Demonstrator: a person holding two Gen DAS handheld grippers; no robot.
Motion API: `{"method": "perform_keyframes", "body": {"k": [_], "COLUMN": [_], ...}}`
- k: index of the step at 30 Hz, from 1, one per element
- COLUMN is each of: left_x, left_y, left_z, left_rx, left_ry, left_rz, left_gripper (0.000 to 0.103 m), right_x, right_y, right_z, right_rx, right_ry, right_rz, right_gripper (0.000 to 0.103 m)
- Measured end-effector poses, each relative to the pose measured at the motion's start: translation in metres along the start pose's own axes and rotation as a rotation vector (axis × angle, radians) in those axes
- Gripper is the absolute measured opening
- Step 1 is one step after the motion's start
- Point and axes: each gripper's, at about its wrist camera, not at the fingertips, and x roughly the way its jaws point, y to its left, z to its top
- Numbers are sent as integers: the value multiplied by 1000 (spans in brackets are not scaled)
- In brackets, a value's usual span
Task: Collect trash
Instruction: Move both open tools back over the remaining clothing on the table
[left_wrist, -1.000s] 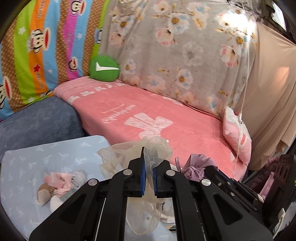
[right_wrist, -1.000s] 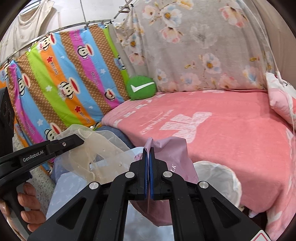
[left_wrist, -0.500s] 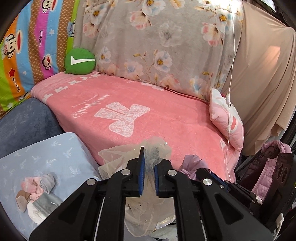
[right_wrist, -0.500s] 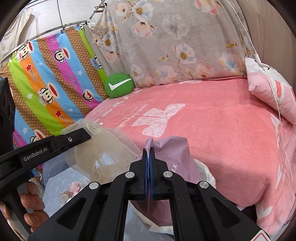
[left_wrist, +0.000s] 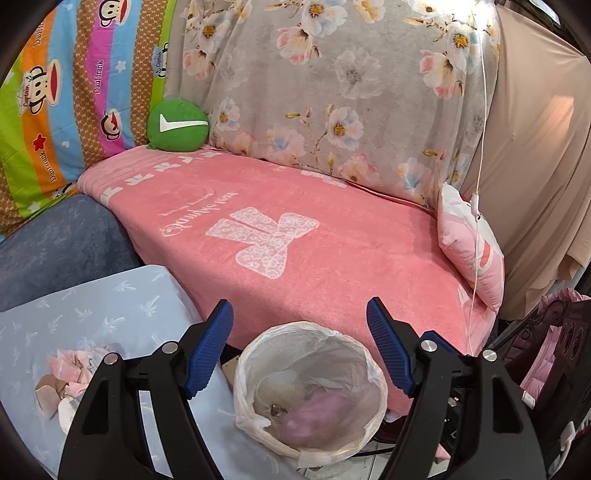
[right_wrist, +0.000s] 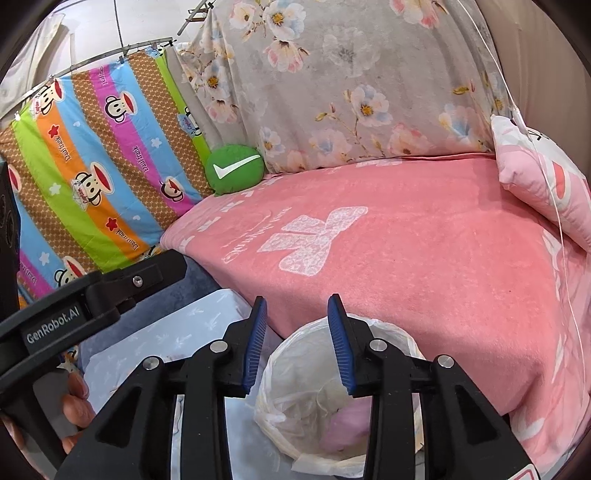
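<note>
A small bin lined with a clear bag (left_wrist: 243, 373) (right_wrist: 406, 338) stands on the floor by the pink bed. Inside it lie a pale translucent bag (left_wrist: 280, 384) and a lilac bag (left_wrist: 314, 413) (right_wrist: 347, 424). My left gripper (left_wrist: 300, 325) hangs above the bin, its jaws opening wide with nothing between them. My right gripper (right_wrist: 297, 317) is also over the bin, jaws opening, nothing held. Crumpled pink and brown scraps (left_wrist: 70, 376) lie on the light blue cushion (left_wrist: 110, 314) at lower left. The left gripper's body (right_wrist: 92, 291) shows in the right wrist view, with a person's fingers (right_wrist: 75, 410) on it.
The pink blanket (left_wrist: 314, 236) covers the bed behind the bin. A green round cushion (left_wrist: 177, 125) and a pink pillow (left_wrist: 469, 251) sit at its ends. Floral and striped sheets hang behind. A white cord (left_wrist: 478, 192) dangles at right. Dark pink-trimmed furniture (left_wrist: 554, 350) stands far right.
Both grippers went from shut on bags to open. The translucent bag and the lilac bag dropped into the bin. Both grippers shifted over the bin.
</note>
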Motion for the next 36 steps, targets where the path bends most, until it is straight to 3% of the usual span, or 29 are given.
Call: {"method": "perform_keyframes", "body": {"k": [9,19,36], "left_x": [-9,-27,-58], "left_y": [16,41,118], "left_z": [-5,-19,-71], "left_rx": [-31,-75,-204], "left_ry": [-1,-7,34], "left_rz": [25,66,214], "left_gripper": [71,71,79], "right_x": [-2,-11,-8], "right_y": [20,46,118], "right_z": [-8,-29,-76], "right_rx": [-37,-69,-153], "right_ry": [11,40,129], "right_rz": [12,39,123], "right_gripper": [44,48,53]}}
